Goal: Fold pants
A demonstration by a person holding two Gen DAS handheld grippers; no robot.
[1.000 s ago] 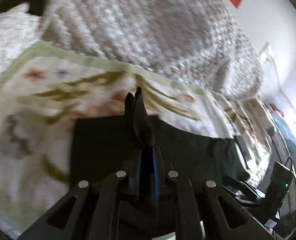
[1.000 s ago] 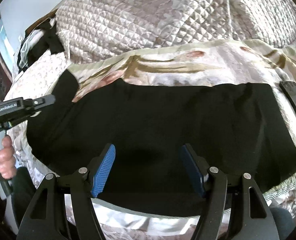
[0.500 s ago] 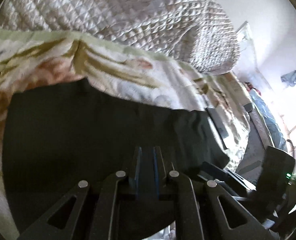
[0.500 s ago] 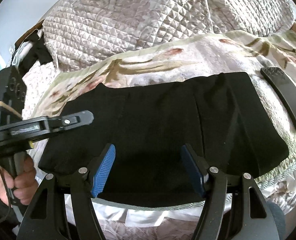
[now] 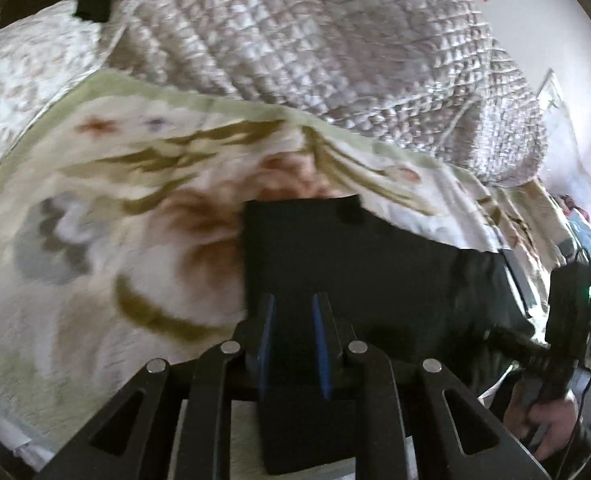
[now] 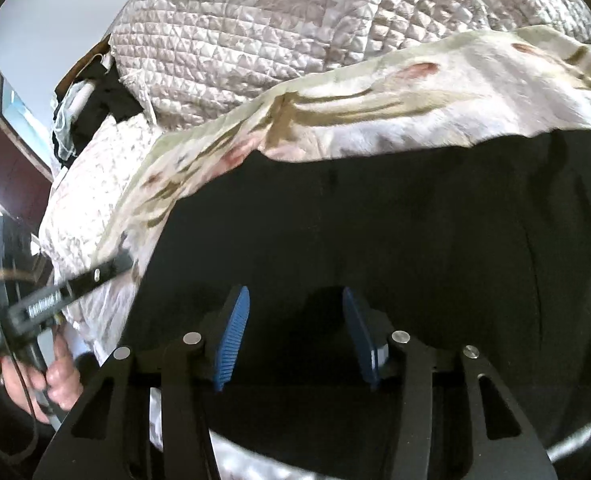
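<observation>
The black pants [image 5: 375, 264] lie folded flat on a floral blanket [image 5: 135, 208] on the bed. My left gripper [image 5: 291, 308] hovers over their left near edge, its blue pads a small gap apart with nothing between them. My right gripper [image 6: 295, 300] is open and empty, low over the near middle of the pants [image 6: 395, 220]. The left gripper also shows at the left of the right wrist view [image 6: 75, 284], beside the pants' left edge. The right gripper's body shows at the far right of the left wrist view [image 5: 563, 320].
A quilted silver-grey comforter [image 5: 315, 40] is piled behind the blanket. A dark garment [image 6: 95, 108] lies at the back left by a wooden cabinet [image 6: 11, 168]. A dark flat object [image 5: 515, 276] lies past the pants' right end. The bed's near edge [image 6: 235, 456] runs under the grippers.
My left gripper let go of the black cloth, swung left to the pants' left edge and opened slightly. My right gripper moved lower and closer over the pants.
</observation>
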